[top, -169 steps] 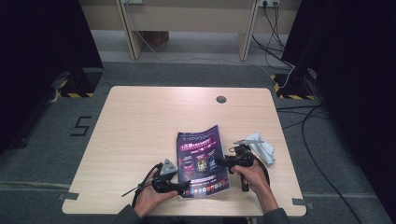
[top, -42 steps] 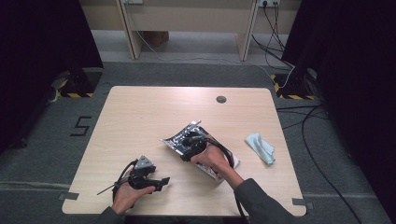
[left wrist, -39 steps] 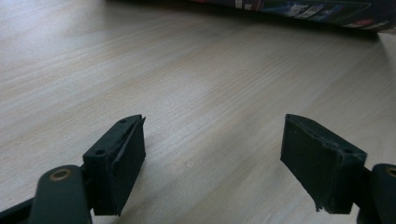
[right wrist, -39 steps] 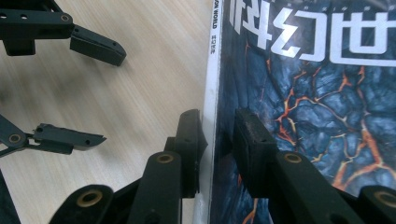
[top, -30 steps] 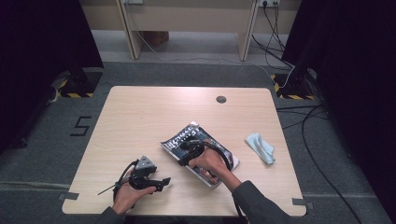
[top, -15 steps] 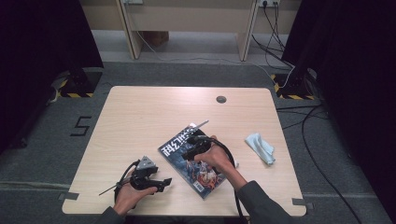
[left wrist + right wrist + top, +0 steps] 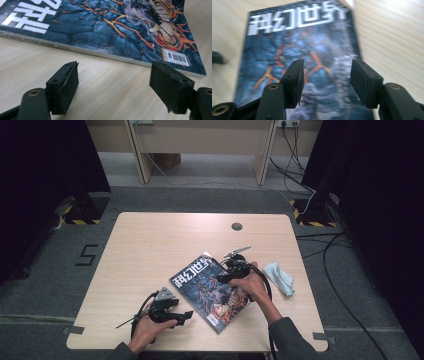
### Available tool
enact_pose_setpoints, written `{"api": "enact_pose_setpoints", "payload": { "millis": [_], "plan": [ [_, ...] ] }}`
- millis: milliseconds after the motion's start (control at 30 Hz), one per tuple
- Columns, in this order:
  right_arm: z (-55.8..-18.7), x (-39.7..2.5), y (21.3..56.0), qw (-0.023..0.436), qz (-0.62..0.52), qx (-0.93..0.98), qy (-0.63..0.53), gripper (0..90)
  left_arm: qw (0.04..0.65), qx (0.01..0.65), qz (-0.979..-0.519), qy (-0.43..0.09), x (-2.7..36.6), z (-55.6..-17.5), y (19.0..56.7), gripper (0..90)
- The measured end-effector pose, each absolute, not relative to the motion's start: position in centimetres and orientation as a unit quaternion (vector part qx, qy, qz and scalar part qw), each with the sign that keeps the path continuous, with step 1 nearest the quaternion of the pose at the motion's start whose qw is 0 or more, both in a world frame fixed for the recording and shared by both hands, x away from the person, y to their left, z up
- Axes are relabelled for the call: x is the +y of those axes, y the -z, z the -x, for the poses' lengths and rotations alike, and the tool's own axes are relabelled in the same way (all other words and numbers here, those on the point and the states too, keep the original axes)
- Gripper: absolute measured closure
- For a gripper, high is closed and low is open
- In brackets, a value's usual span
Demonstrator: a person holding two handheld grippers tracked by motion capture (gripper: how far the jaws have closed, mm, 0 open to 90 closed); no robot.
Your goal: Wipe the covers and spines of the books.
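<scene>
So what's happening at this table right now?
A person works a closed, dark blue magazine with orange lava cover art lying flat on the light wooden table. The right hand-held gripper hovers over the cover, jaws open. The left hand-held gripper, also open, sits just short of the magazine's spine edge. A crumpled pale blue cloth lies to the right.

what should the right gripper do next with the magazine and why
Probably lift the right gripper clear. The magazine lies closed and flat, cover up, on the table. The right jaws stand open just above the cover, gripping nothing. The left gripper waits open beside the spine edge, apart from it.
</scene>
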State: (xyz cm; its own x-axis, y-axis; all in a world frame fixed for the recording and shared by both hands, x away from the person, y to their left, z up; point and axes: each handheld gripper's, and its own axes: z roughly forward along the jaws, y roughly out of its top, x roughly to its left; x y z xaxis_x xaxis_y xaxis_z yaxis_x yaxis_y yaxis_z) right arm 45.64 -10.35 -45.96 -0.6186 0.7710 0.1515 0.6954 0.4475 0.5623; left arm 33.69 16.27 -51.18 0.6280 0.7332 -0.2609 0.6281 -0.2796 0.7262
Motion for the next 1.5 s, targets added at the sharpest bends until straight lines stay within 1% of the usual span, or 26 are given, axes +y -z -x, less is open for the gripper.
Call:
{"api": "enact_pose_setpoints", "payload": {
  "millis": [67, 133, 367, 467, 567, 667, 700, 833, 1133, 1333, 1500],
  "plan": [
    [-45.9, -11.0, 46.4, 0.067, -0.441, 0.846, -0.293, 43.0, 0.423, 0.425, -0.798, -0.056, 15.7, -33.9, 51.2, 22.7],
    [-46.1, -11.6, 46.8, 0.060, -0.450, 0.844, -0.285, 41.2, 0.424, 0.424, -0.799, -0.052, 15.2, -34.1, 51.3, 22.7],
    [-46.6, -13.1, 48.3, 0.055, -0.472, 0.834, -0.280, 38.4, 0.423, 0.422, -0.800, -0.053, 14.0, -34.4, 51.4, 22.4],
    [-46.5, -13.2, 48.7, 0.053, -0.467, 0.837, -0.279, 38.2, 0.421, 0.423, -0.800, -0.053, 13.9, -34.4, 51.4, 20.3],
    [-46.4, -13.1, 49.0, 0.048, -0.463, 0.838, -0.285, 36.9, 0.424, 0.425, -0.798, -0.048, 14.1, -34.5, 51.4, 20.9],
    [-46.1, -12.8, 49.0, 0.039, -0.456, 0.841, -0.289, 37.7, 0.425, 0.426, -0.797, -0.048, 14.1, -34.6, 51.4, 21.0],
    [-46.0, -12.7, 49.0, 0.034, -0.456, 0.839, -0.294, 35.7, 0.424, 0.426, -0.798, -0.048, 14.1, -34.6, 51.4, 21.0],
    [-45.4, -12.3, 49.0, 0.051, -0.445, 0.849, -0.282, 35.5, 0.423, 0.430, -0.796, -0.050, 14.2, -34.8, 51.3, 20.7],
    [-43.2, -13.1, 49.0, 0.048, -0.444, 0.846, -0.291, 34.7, 0.416, 0.442, -0.792, -0.064, 14.4, -36.3, 51.3, 19.3],
    [-41.7, -13.6, 49.0, 0.058, -0.433, 0.849, -0.296, 33.9, 0.414, 0.445, -0.791, -0.073, 14.3, -37.4, 51.3, 19.4],
    [-40.6, -13.8, 49.3, 0.053, -0.429, 0.849, -0.302, 33.3, 0.408, 0.448, -0.791, -0.084, 14.4, -38.3, 51.3, 19.5]
  ]
}}
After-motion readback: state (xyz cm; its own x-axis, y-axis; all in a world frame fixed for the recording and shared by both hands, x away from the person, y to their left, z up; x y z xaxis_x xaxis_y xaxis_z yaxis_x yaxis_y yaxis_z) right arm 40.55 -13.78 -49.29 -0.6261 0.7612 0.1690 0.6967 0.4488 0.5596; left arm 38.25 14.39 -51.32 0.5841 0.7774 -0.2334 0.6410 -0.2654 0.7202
